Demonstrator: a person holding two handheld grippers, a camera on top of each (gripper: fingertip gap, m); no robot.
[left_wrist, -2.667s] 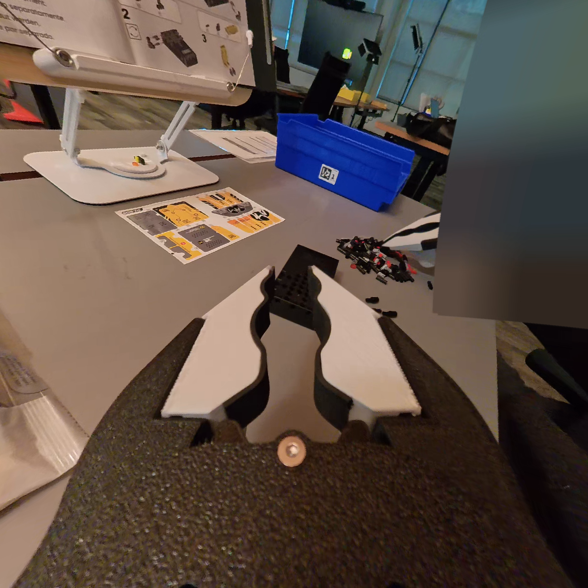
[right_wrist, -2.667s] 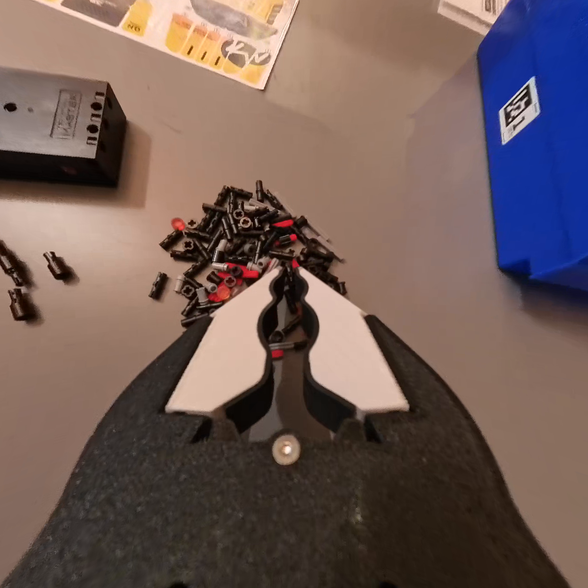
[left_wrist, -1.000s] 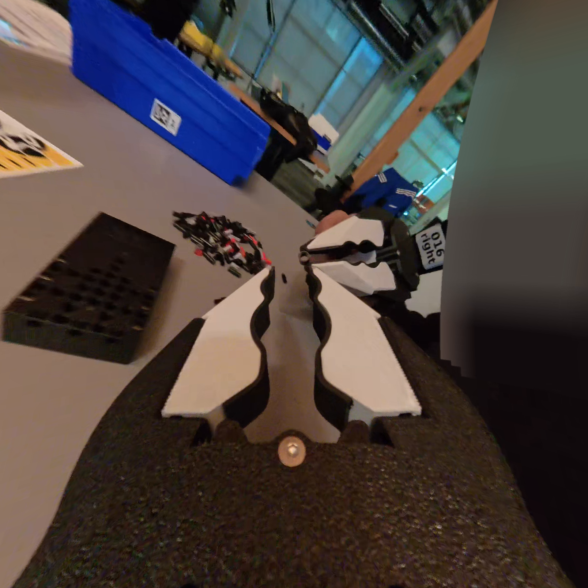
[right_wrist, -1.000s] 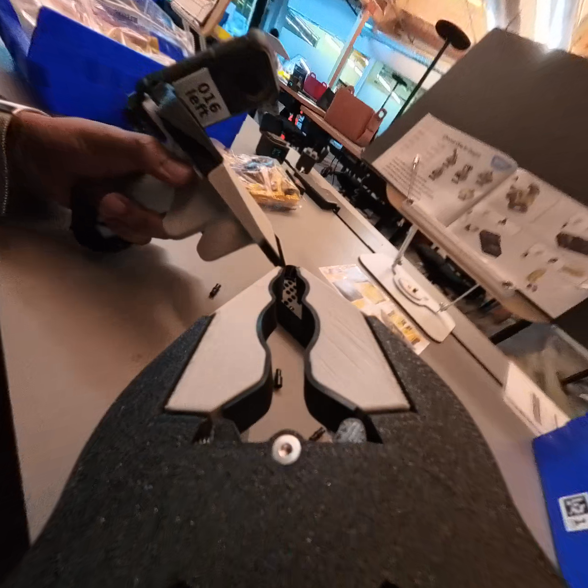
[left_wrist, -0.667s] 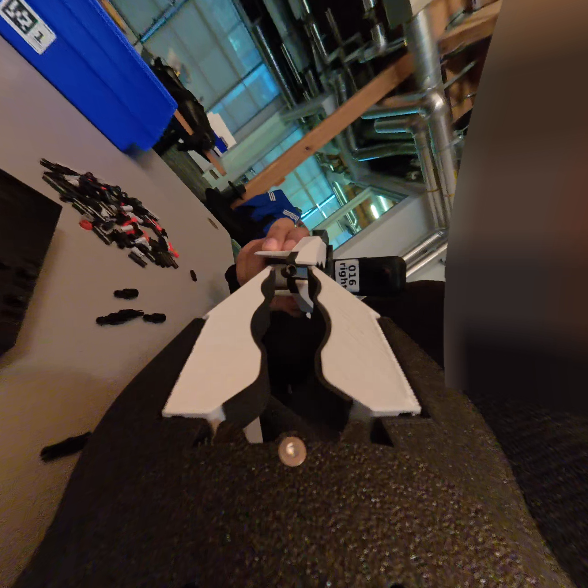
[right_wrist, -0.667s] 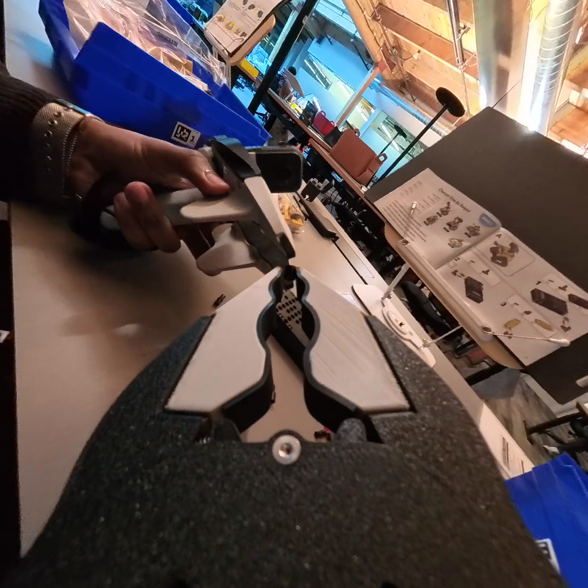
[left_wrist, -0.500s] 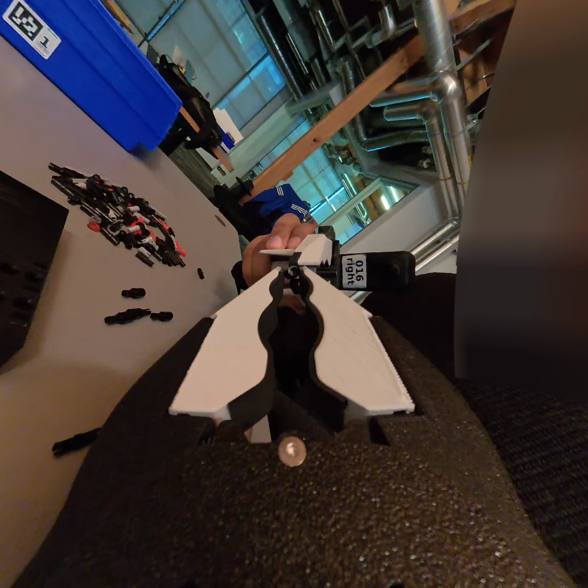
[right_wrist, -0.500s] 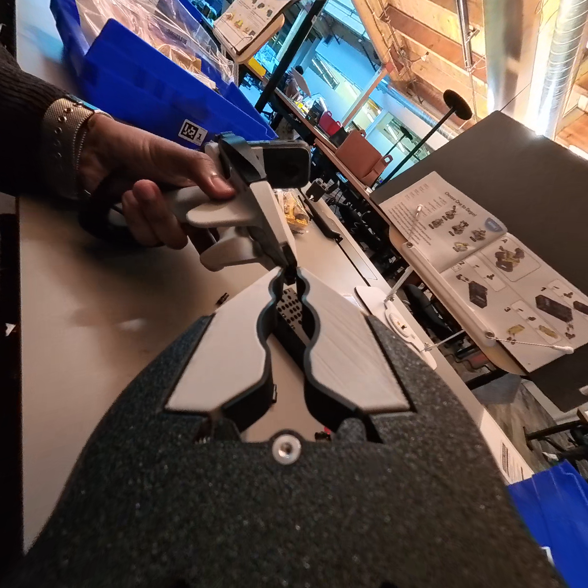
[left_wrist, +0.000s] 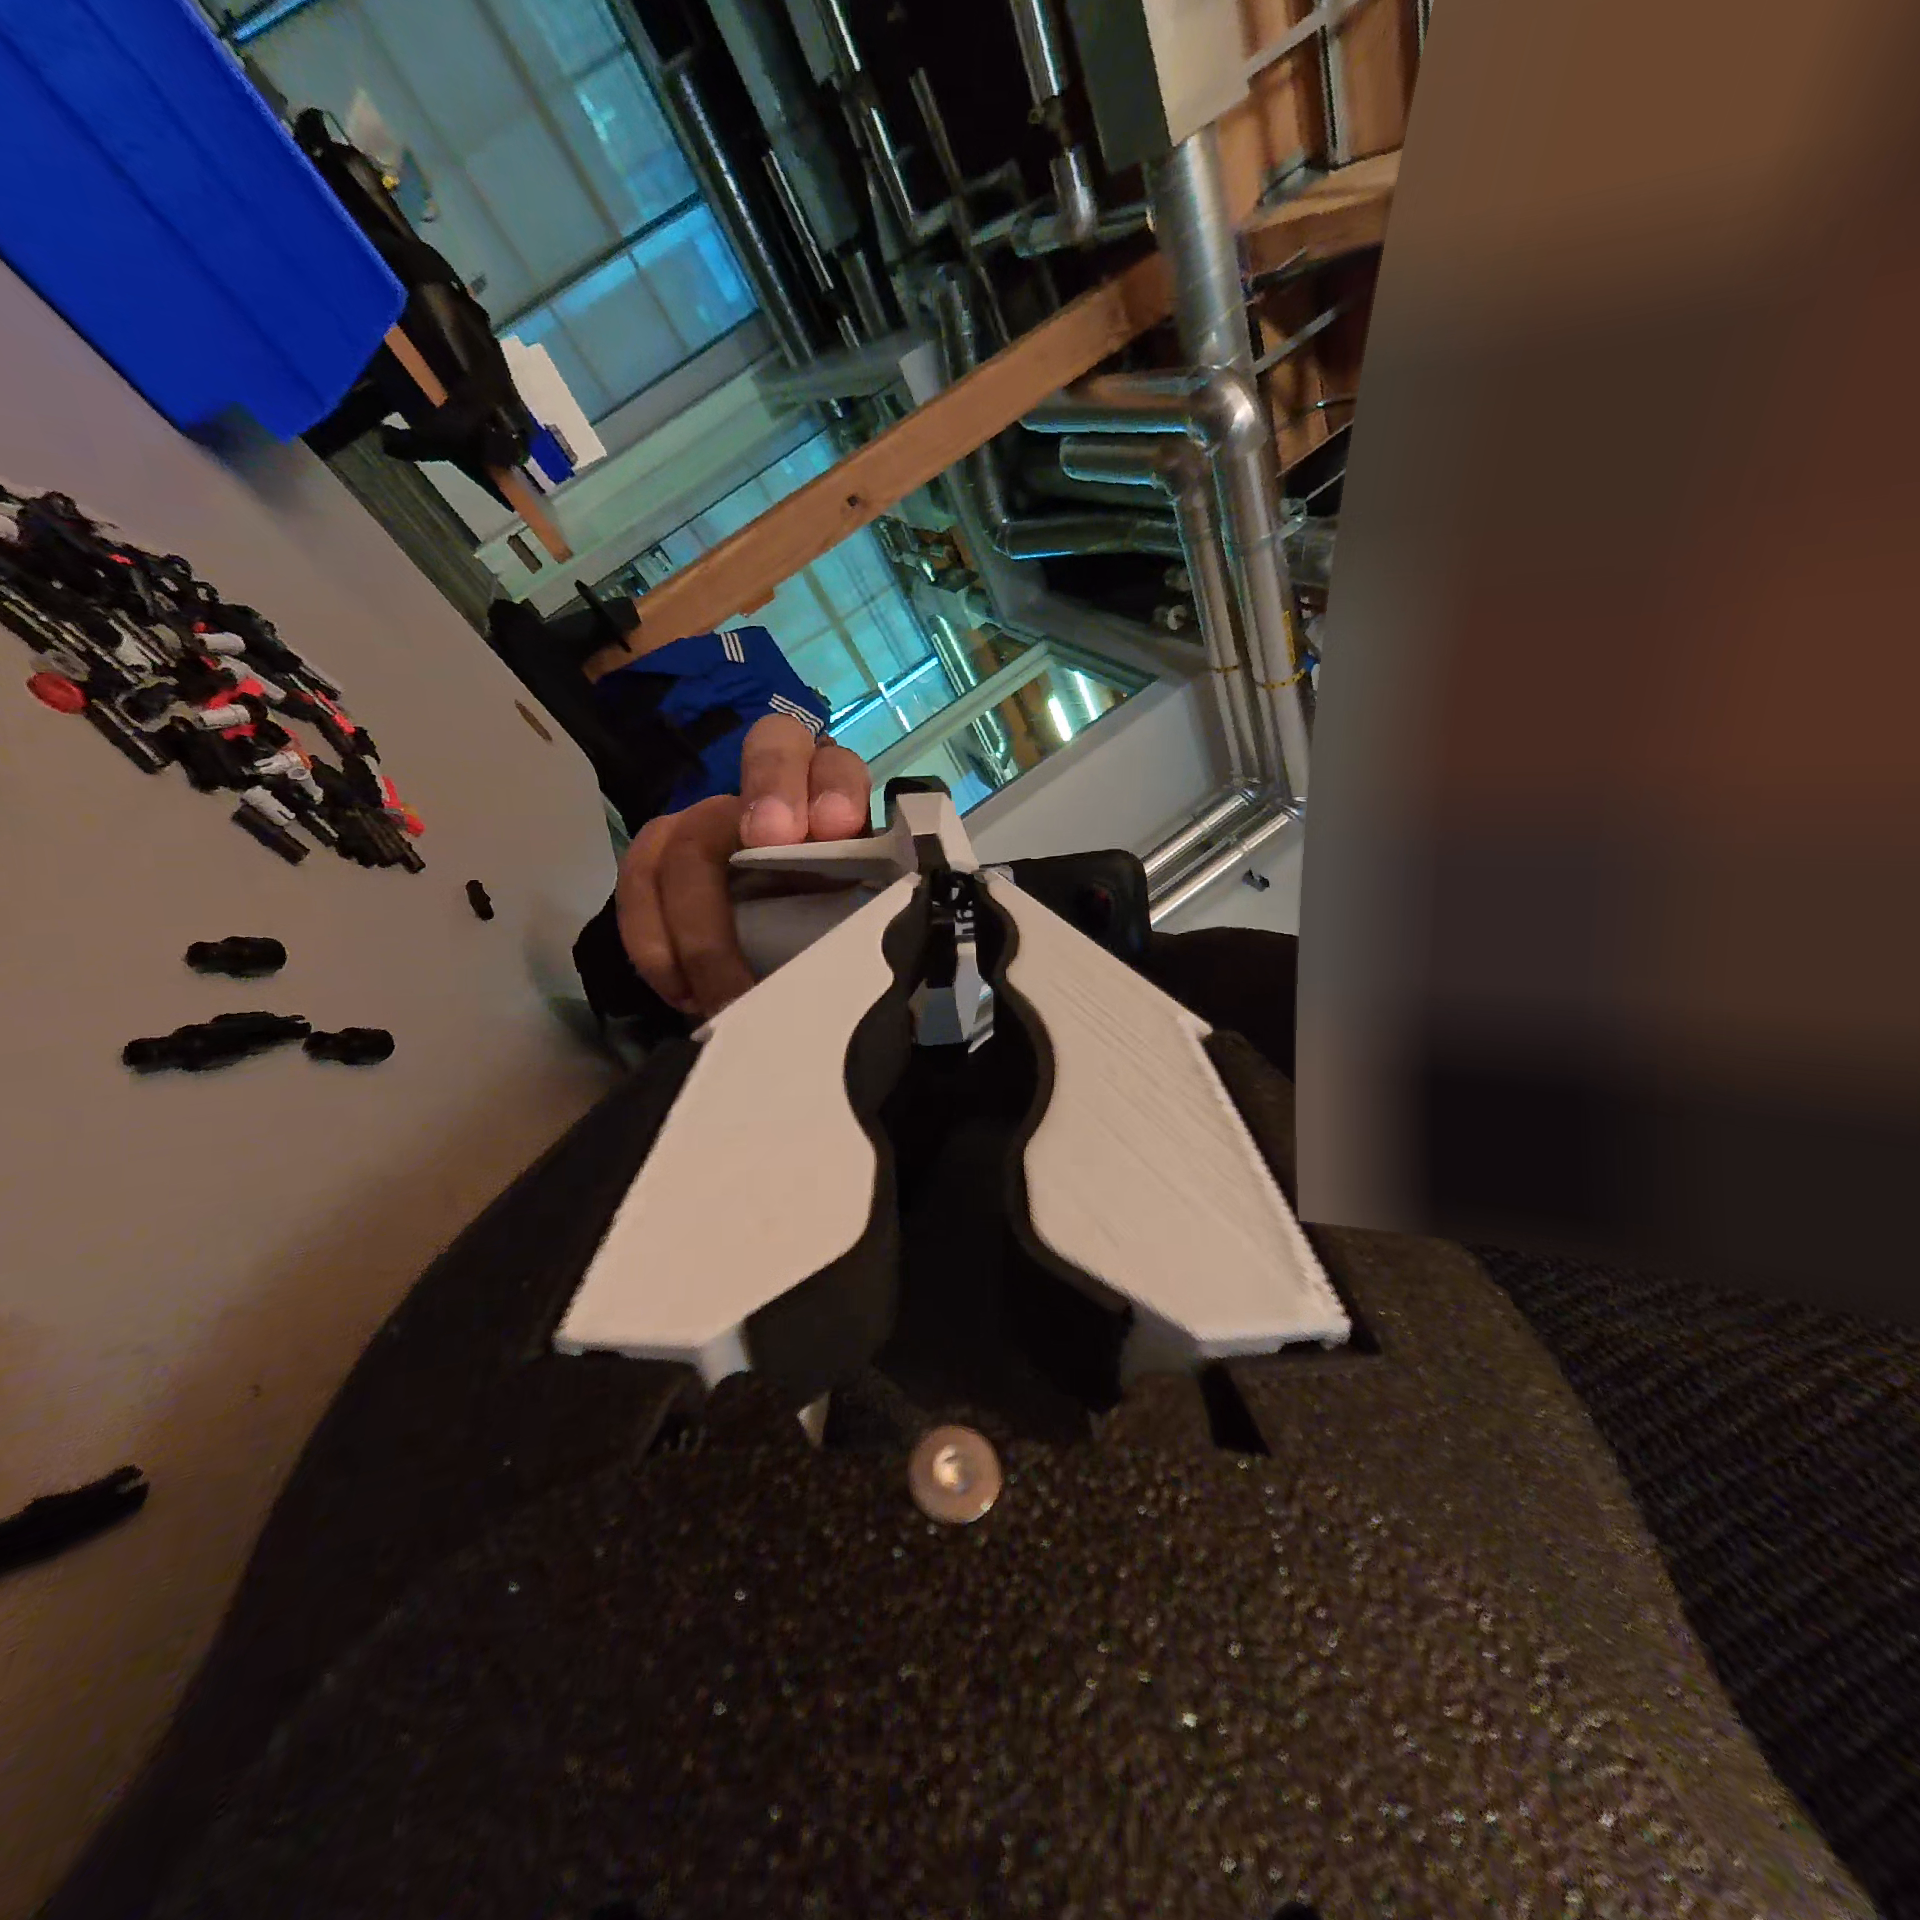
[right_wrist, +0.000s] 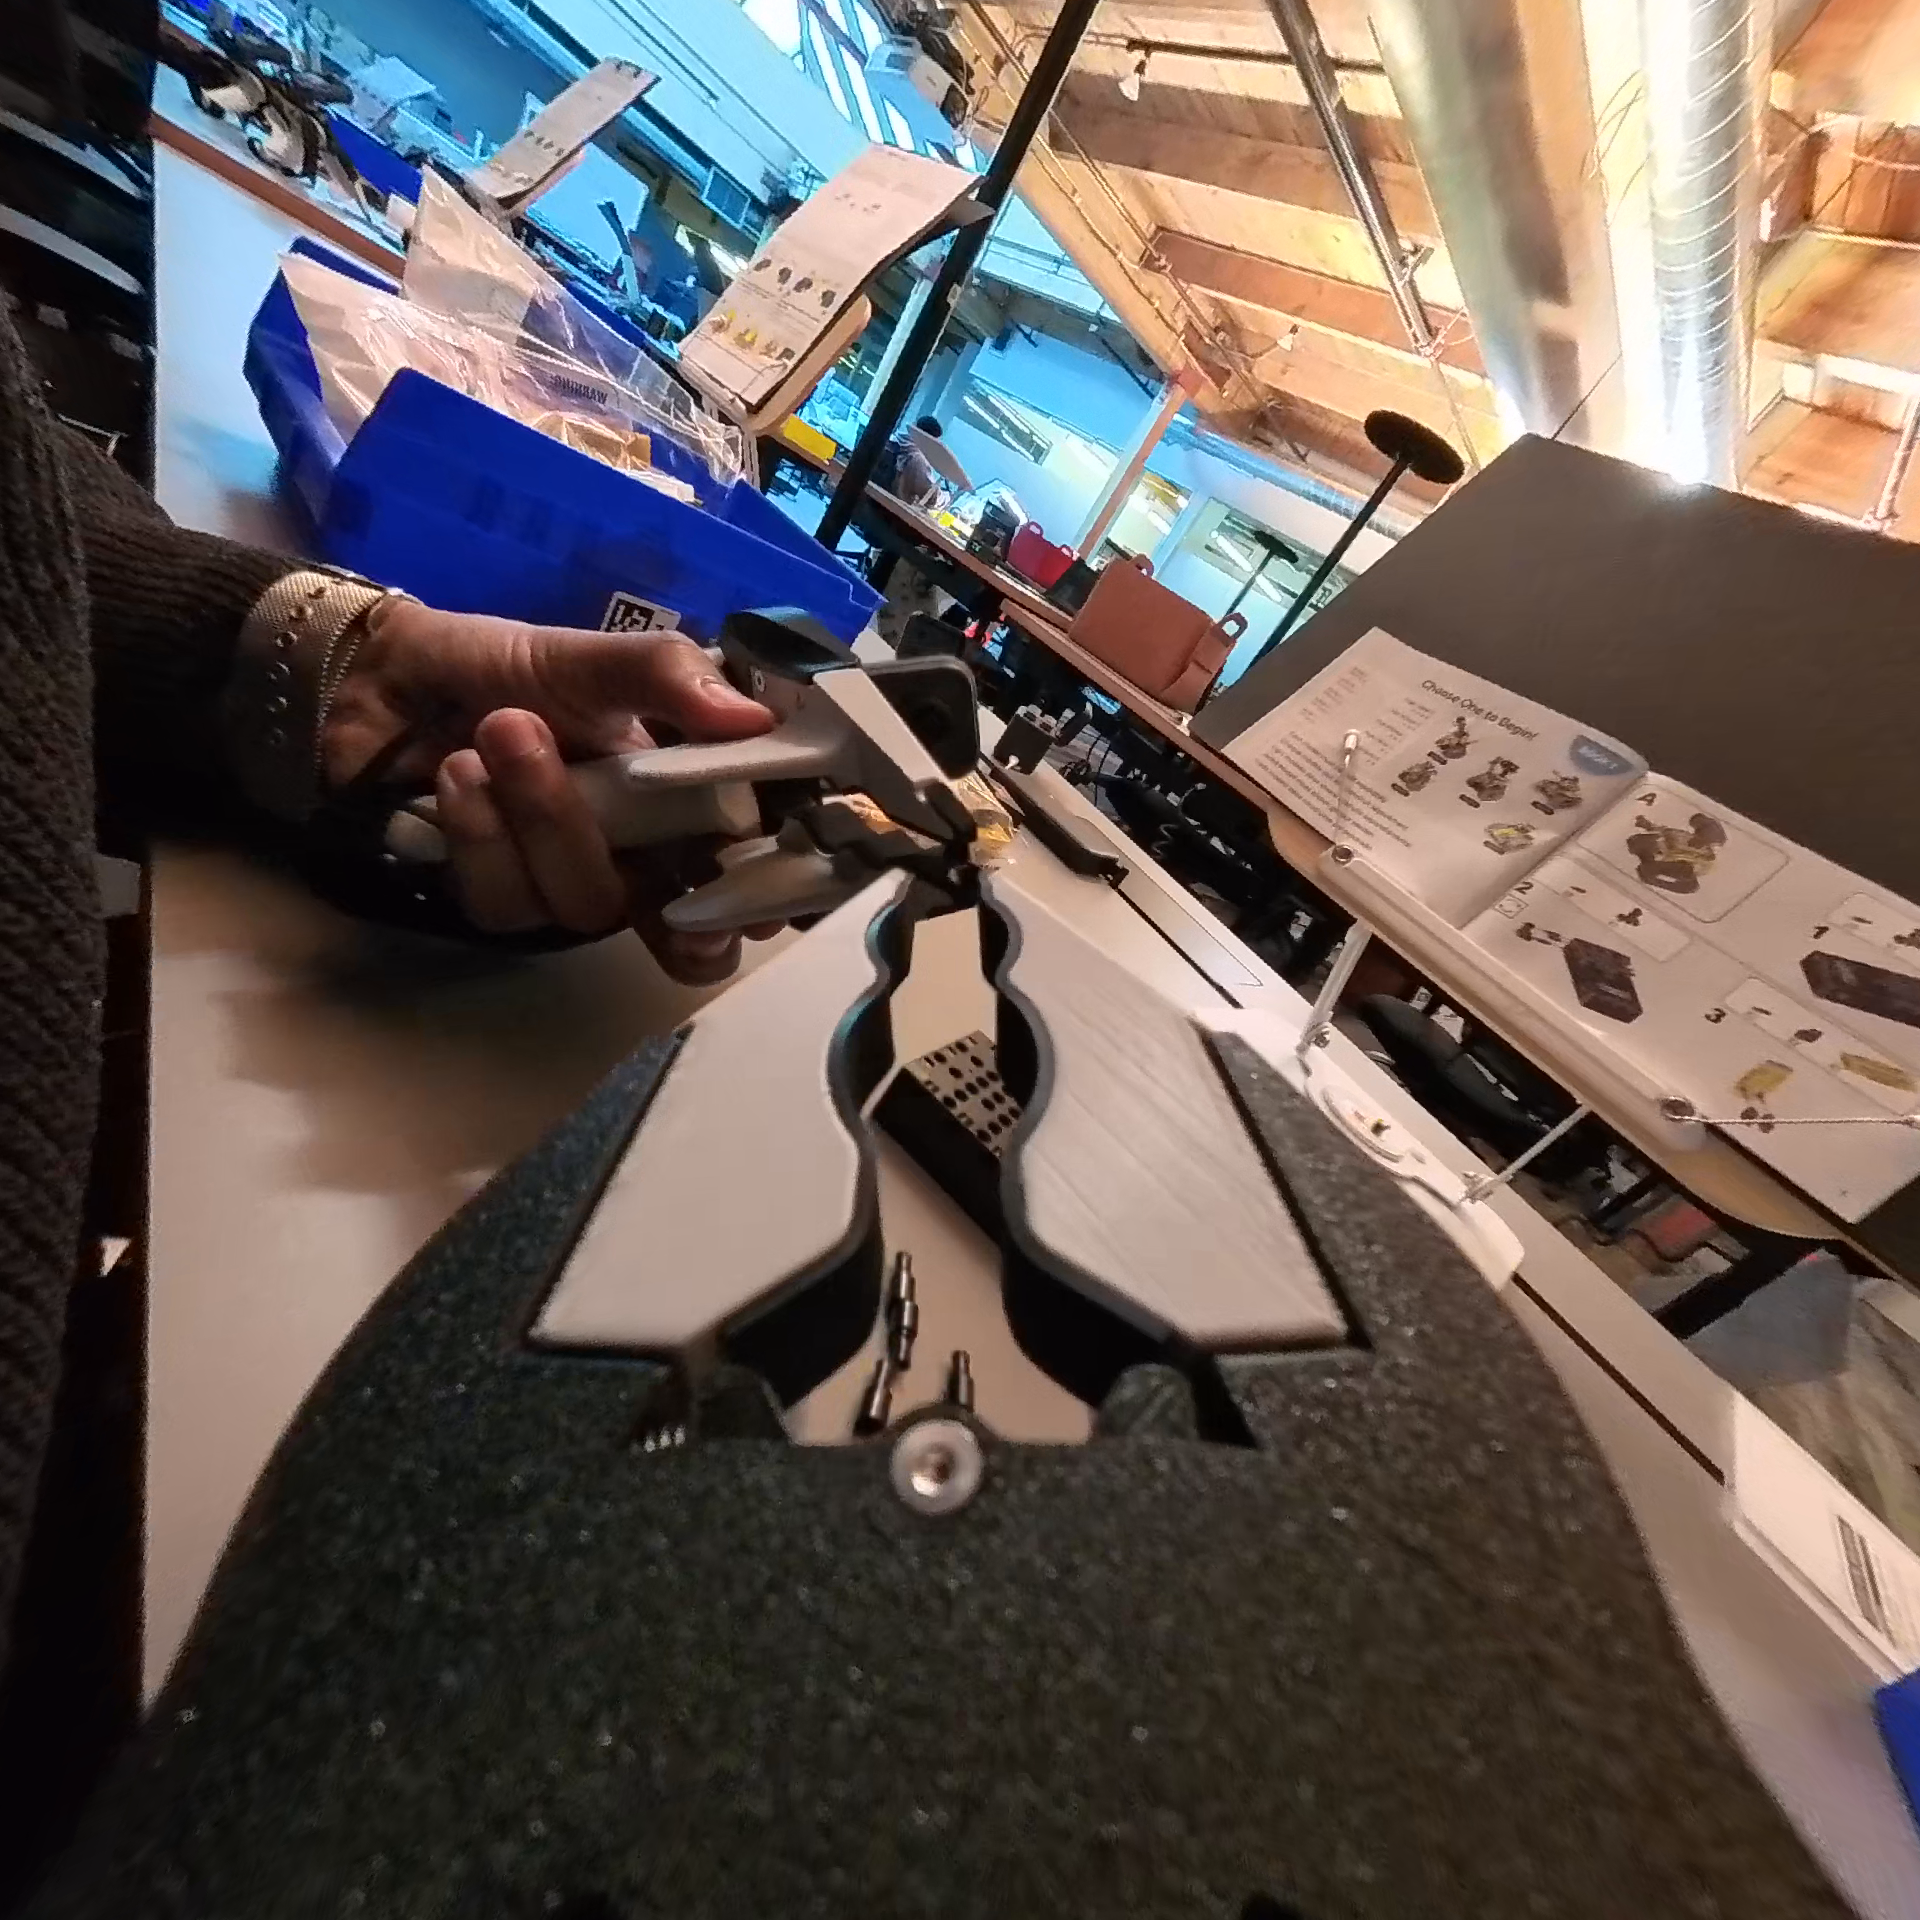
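Left wrist view: left tool (left_wrist: 951, 894) pinching small black pin (left_wrist: 948, 906); right tool (right_wrist: 951, 894) tips meet it, slightly spread.

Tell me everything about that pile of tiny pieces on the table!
The pile of tiny pieces is a loose, flat heap of small plastic pins, mostly black, with some red and a few pale grey ones. It lies on the grey table, in front of a blue bin. A few stray black pins lie apart from it. Only the table touches it.
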